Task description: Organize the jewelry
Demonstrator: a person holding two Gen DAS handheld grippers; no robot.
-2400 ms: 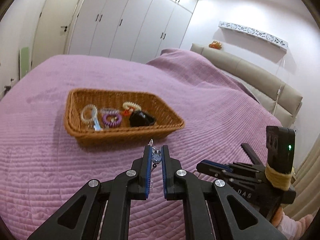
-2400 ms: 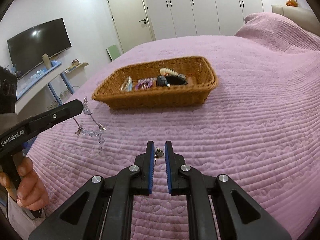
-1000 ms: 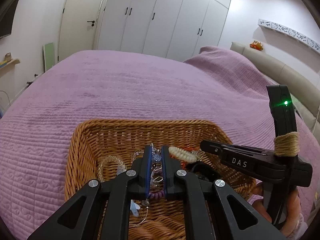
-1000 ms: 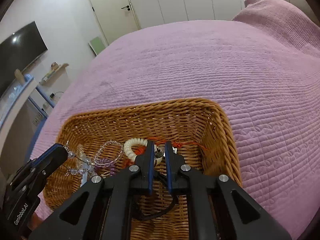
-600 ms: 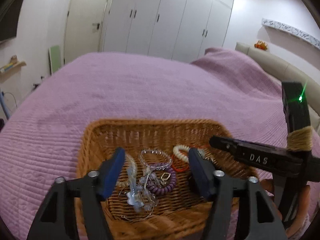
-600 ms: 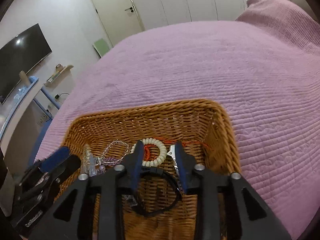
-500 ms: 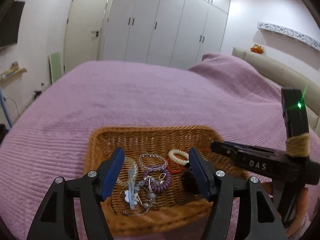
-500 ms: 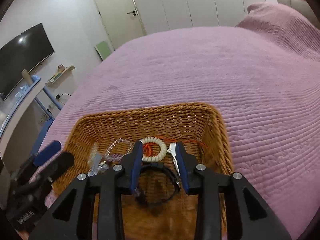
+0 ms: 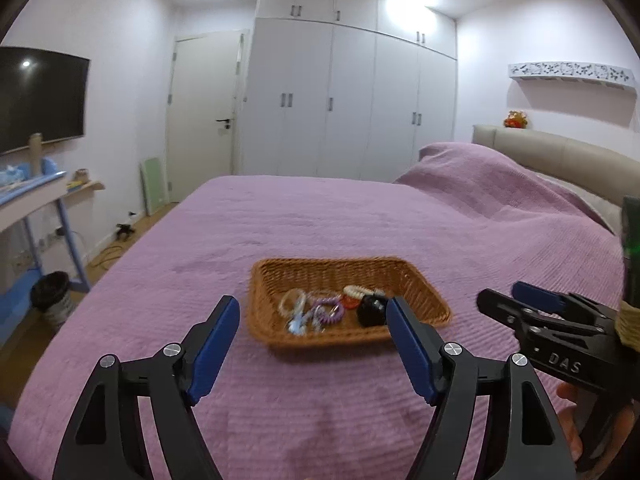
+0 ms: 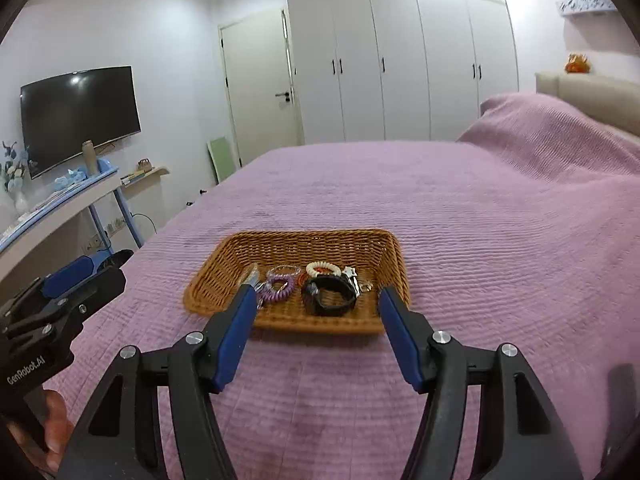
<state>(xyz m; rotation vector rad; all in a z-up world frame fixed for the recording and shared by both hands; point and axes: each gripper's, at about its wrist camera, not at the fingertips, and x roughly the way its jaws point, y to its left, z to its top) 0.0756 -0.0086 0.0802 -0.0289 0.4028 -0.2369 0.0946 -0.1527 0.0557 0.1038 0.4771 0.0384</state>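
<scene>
A wicker basket [image 9: 416,280] [image 10: 236,264] sits on the purple bedspread. It holds a purple coil bracelet [image 10: 277,290], a clear bead bracelet [image 10: 283,270], a white bead bracelet [image 10: 322,268], a black watch [image 10: 330,294] and a small silver earring [image 10: 350,272]. My left gripper [image 9: 312,312] is open and empty, pulled back in front of the basket. My right gripper [image 10: 317,301] is open and empty, also in front of the basket. Each gripper shows in the other's view, the right at the right edge [image 9: 520,304], the left at the left edge [image 10: 86,276].
The purple bed [image 9: 344,216] stretches to white wardrobes [image 9: 344,100]. A headboard [image 9: 560,156] is at the right. A TV [image 10: 80,116], a blue-legged desk [image 10: 60,200] and a bin [image 9: 52,296] stand at the left.
Both grippers opened over the basket, dropping the bead chain and the earring into it. Both then drew back and up, away from the basket.
</scene>
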